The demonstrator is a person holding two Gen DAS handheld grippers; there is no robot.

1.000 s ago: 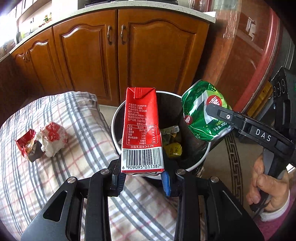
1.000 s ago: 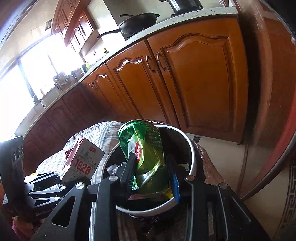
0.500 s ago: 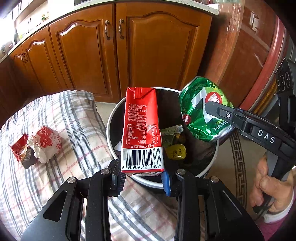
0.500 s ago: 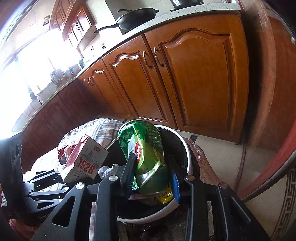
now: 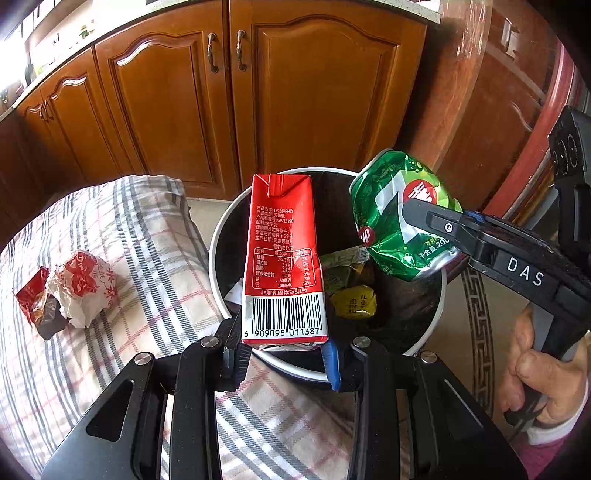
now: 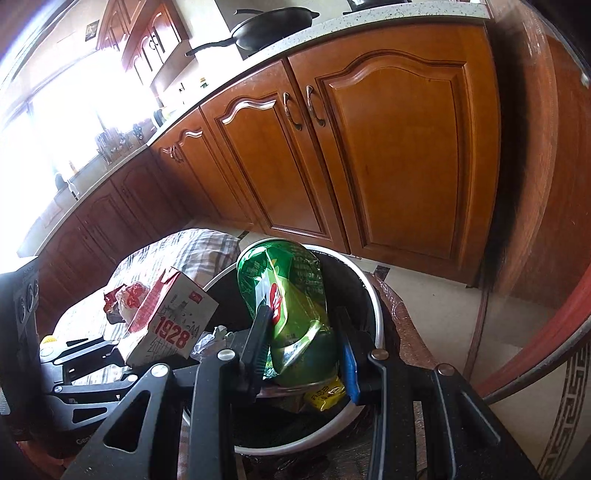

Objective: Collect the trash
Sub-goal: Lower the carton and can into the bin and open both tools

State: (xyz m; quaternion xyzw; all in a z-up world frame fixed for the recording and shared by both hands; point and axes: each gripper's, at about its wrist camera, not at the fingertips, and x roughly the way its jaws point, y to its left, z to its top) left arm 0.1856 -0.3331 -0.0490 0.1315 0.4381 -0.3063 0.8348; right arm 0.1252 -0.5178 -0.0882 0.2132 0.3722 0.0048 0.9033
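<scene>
Left hand-held gripper [image 5: 284,354] pinching milk carton [image 5: 282,258], right hand-held gripper [image 6: 306,354] pinching crushed can [image 6: 291,310], both over part-filled bin [image 5: 221,236]; crumpled wrappers [image 5: 70,288] left on bed [image 5: 155,236].

Carton [image 5: 284,258] & can [image 5: 402,214] now further over bin [image 5: 424,339].

A black frying pan [image 6: 277,27] sits on the speckled countertop [image 6: 369,22] above wooden cabinets [image 6: 388,147].
</scene>
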